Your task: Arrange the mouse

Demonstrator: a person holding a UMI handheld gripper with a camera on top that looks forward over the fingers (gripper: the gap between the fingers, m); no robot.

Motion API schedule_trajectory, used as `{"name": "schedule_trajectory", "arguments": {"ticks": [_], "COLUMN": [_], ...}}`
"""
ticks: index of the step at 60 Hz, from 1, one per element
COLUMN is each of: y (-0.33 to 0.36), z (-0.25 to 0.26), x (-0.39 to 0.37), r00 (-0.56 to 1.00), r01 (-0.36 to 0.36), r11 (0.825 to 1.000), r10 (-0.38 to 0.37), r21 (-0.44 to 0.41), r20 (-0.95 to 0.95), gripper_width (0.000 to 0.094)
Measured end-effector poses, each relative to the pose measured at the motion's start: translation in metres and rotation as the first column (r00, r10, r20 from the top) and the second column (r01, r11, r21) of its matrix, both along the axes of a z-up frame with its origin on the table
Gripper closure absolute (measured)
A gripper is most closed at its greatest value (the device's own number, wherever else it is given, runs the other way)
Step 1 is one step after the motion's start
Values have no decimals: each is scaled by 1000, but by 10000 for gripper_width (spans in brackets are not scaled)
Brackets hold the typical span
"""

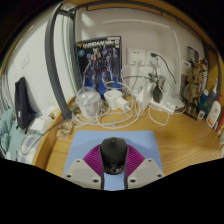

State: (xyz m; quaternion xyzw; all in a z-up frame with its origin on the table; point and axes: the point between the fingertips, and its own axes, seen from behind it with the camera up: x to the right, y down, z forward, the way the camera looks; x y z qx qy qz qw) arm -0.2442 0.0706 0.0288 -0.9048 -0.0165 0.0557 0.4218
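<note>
A black mouse (113, 153) sits between my gripper's (113, 172) two fingers, and the magenta pads (93, 159) press on both its sides. It is held over a light blue mouse mat (90, 140) that lies on the wooden desk (185, 135) just ahead of the fingers. I cannot tell whether the mouse rests on the mat or hangs just above it.
Beyond the mat lie a white charger with tangled cables (118, 102), a clear plastic bag (88, 100) and a poster box (99, 60) against the wall. Small bottles (205, 100) stand at the right. A dark bag (24, 100) is at the left.
</note>
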Motion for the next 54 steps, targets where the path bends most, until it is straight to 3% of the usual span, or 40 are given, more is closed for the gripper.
{"name": "schedule_trajectory", "arguments": {"ticks": [7, 9, 11, 12, 18, 26, 35, 54], "y": [-12, -10, -10, -10, -12, -23, -31, -66], "z": [-27, -25, -27, -27, -31, -19, 49, 206], "x": [-2, -1, -1, -1, -7, -3, 7, 88], "r00": [1000, 1000, 1000, 1000, 1000, 1000, 1000, 998], "r01": [7, 10, 8, 5, -18, 3, -10, 54], "r11": [998, 999, 999, 999, 998, 993, 999, 994], "r10": [-7, -11, -7, -5, 19, -5, 8, -50], "r21": [-56, -35, -40, -37, -62, -116, -53, 99], "r20": [-6, -4, 9, 15, 8, -14, -29, -39], "gripper_width": [617, 613, 541, 560, 476, 64, 72, 76]}}
